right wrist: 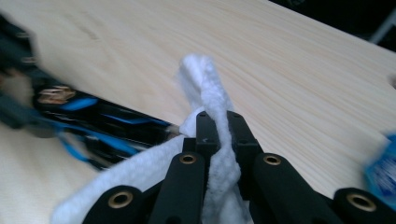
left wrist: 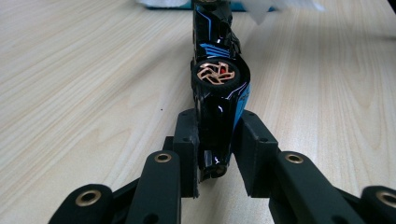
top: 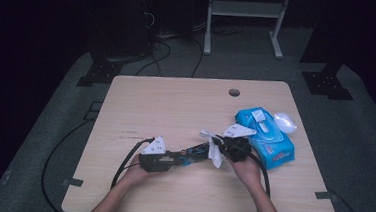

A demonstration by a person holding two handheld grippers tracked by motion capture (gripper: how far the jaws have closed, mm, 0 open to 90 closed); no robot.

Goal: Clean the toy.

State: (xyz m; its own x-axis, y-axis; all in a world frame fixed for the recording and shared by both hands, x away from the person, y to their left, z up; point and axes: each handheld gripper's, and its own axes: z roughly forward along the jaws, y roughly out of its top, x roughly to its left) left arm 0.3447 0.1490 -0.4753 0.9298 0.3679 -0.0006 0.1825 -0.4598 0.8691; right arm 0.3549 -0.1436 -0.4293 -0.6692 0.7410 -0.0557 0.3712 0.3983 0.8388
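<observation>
Your left gripper (top: 158, 156) had its jaws clenched on one end of the toy car (top: 193, 152), a black model with blue stripes. In the left gripper view the toy car (left wrist: 217, 93) stood on its side between the two jaws, a copper-spoked wheel (left wrist: 215, 73) facing up, and its long axis ran straight away from the jaws toward the white wipe (left wrist: 261, 11) at the far end. In the high view that axis lay across the table (top: 176, 105), from your left gripper at the car's left end, rising slightly toward your right gripper (top: 223, 142) at its right end.

That was the relation the next stroke hung on: the wipe (top: 214, 149) sat just at the car's free right end, so any rub along the body would travel leftward down the car's length, toward your left gripper.

Your right gripper's jaws were clamped on the wipe (right wrist: 210, 116), a bunched white fold standing up between them and trailing down past them, with the car (right wrist: 107, 123) lying to their left in that view, its end touching or very nearly touching the cloth; I could not tell which.

To the right of the car, just beyond your right hand (top: 248, 166), lay the blue wipes pack (top: 266, 136), close enough to crowd a rightward pull. Beyond the car, the table was bare wood and offered room.
</observation>
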